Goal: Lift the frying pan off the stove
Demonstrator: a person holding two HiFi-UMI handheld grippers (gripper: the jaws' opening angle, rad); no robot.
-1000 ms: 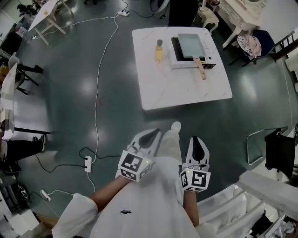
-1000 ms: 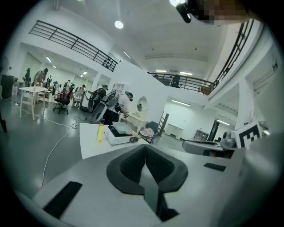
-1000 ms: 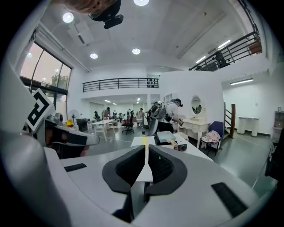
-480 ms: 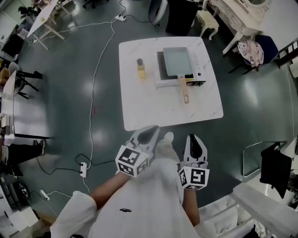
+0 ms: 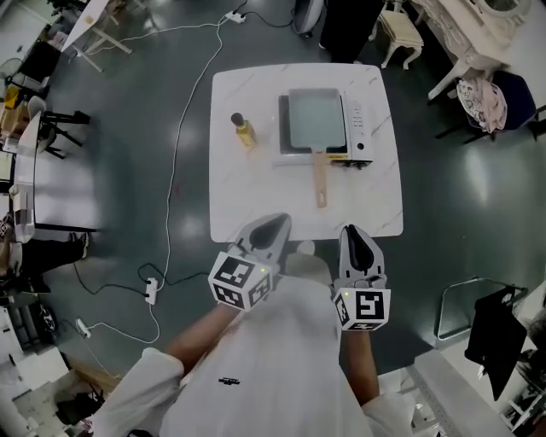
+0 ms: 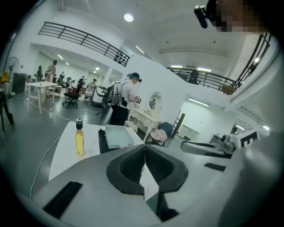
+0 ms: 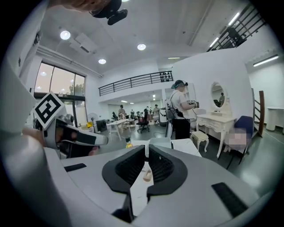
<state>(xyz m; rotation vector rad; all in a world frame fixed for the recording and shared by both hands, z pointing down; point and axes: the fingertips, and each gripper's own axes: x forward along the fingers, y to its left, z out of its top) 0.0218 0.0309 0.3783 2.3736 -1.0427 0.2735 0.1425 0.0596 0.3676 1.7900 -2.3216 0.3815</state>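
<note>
The left hand-held gripper (image 5: pixel 273 229) and the right hand-held gripper (image 5: pixel 353 237) are both closed, jaw tips together and nothing held. They hang side by side over the near edge of the white bench (image 5: pixel 256 196), with the person's white-clad leg (image 5: pixel 300 282) between them. Nothing on the bench lies between the grippers and the frying pan (image 5: pixel 314 119). Only bare benchtop separates them from its wooden handle (image 5: pixel 320 181), which points back toward the person. The pan is rectangular, shallow and pale grey inside, and it sits square on a portable stove (image 5: pixel 357 128) at the far half of the bench, well apart from both grippers. A small bottle of yellow oil (image 5: pixel 243 130) with a dark cap stands upright to the left of the stove, clear of it. On the dark floor to the left, a white cable (image 5: pixel 177 145) runs down to a power strip (image 5: pixel 150 293). Beyond the bench to the right stand a white dressing table (image 5: pixel 465 26) and a chair heaped with cloth (image 5: pixel 482 101). The pan covers the stove's burner, and the control markings are too small to read. In both gripper views the gripper's own body hides the near part of the bench.
</note>
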